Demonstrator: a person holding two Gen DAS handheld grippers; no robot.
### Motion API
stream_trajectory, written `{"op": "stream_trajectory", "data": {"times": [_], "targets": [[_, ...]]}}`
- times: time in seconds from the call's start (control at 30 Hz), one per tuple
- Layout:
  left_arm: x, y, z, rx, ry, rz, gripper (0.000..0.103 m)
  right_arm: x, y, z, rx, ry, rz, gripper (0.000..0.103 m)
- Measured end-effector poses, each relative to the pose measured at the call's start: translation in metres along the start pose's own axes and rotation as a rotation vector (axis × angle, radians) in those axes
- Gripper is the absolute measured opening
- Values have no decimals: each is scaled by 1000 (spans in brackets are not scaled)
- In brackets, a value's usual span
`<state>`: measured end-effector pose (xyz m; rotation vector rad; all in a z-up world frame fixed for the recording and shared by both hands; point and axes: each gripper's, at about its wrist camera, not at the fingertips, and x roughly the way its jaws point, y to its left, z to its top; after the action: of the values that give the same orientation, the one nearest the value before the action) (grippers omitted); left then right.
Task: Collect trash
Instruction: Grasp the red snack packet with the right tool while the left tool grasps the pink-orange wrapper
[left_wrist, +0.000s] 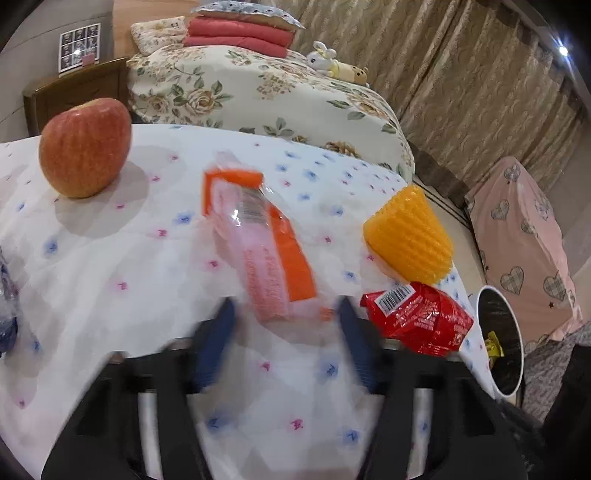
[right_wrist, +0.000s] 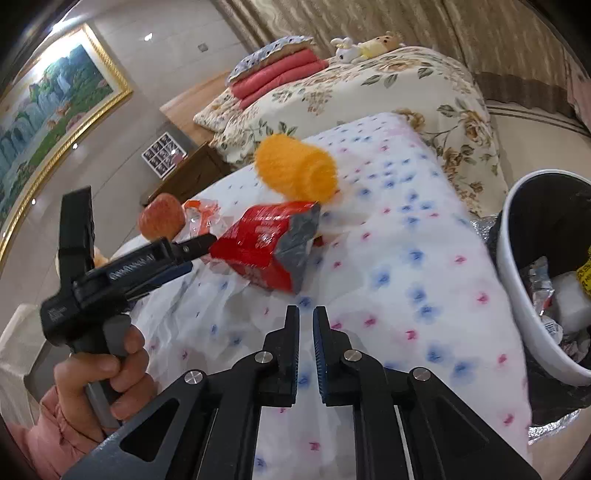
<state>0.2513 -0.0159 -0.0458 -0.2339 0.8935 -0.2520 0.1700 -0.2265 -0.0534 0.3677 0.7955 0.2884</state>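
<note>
On the white flowered cloth (left_wrist: 110, 266) lie an orange-and-pink wrapper (left_wrist: 258, 240), a red snack packet (left_wrist: 417, 317) and a yellow foam fruit net (left_wrist: 410, 236). My left gripper (left_wrist: 284, 332) is open and blurred, with the wrapper's near end between its fingertips and the pads clear of it. In the right wrist view a hand holds the left gripper (right_wrist: 201, 245) beside the red packet (right_wrist: 266, 247). My right gripper (right_wrist: 306, 314) stands over bare cloth with a narrow gap and nothing in it. The yellow net (right_wrist: 295, 170) lies beyond the packet.
A red apple (left_wrist: 85, 147) sits at the table's far left. A white bin (right_wrist: 517, 295) with a black liner and several scraps stands off the table's right edge. A flowered bed (left_wrist: 277, 96) and a wooden nightstand (left_wrist: 74, 92) lie behind; crumpled plastic (left_wrist: 7, 314) is at the left edge.
</note>
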Motion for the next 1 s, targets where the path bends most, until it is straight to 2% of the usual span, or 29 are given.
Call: {"op": "stream_trajectory", "data": {"times": [0.03,0.07,0.1,0.23,0.27,0.3,0.37,0.47,0.57,0.63,0.67,0.7,0.73,0.77,0.8,0.83,0.9,0.93,0.97,1.0], "targets": [[-1,1,-1,-2,-3,-2,41,0,0,2,-1,-4,4,26],[-3,0,-2,4,-13,5,38,-1,0,4,1,-11,15,47],[-5,0,-4,8,-15,10,37,-1,1,8,1,-24,26,59],[-19,6,-15,-11,-22,13,34,6,4,17,-14,-29,55,59],[-25,8,-20,-23,-24,11,34,9,4,18,-12,-23,61,66],[-29,9,-24,-29,-24,9,34,16,4,21,-3,-10,77,77],[-37,10,-33,-36,-22,13,34,22,6,23,4,2,99,87],[-48,11,-47,-58,-23,18,34,37,11,30,-16,27,83,95],[-55,10,-60,-81,-25,29,34,47,13,33,-31,41,93,96],[-59,10,-66,-93,-28,40,34,49,16,35,-49,32,88,93],[-61,9,-69,-99,-29,46,34,51,18,36,-63,35,86,87],[-64,8,-72,-104,-31,52,34,52,20,35,-72,44,88,69],[-67,6,-74,-105,-33,59,33,54,21,35,-79,56,87,57],[-70,5,-77,-104,-35,62,33,56,22,33,-84,68,89,35],[-73,2,-79,-99,-38,65,33,55,23,30,-90,74,96,25],[-76,0,-80,-93,-40,67,33,52,24,28,-98,66,101,21],[-83,-7,-82,-72,-49,69,33,42,25,25,-109,45,110,6],[-86,-10,-83,-63,-52,68,31,38,25,23,-108,39,115,6],[-88,-13,-84,-53,-52,62,8,31,24,20,-107,29,125,5],[-88,-17,-85,-42,-42,52,2,25,24,17,-108,19,129,5]]}}
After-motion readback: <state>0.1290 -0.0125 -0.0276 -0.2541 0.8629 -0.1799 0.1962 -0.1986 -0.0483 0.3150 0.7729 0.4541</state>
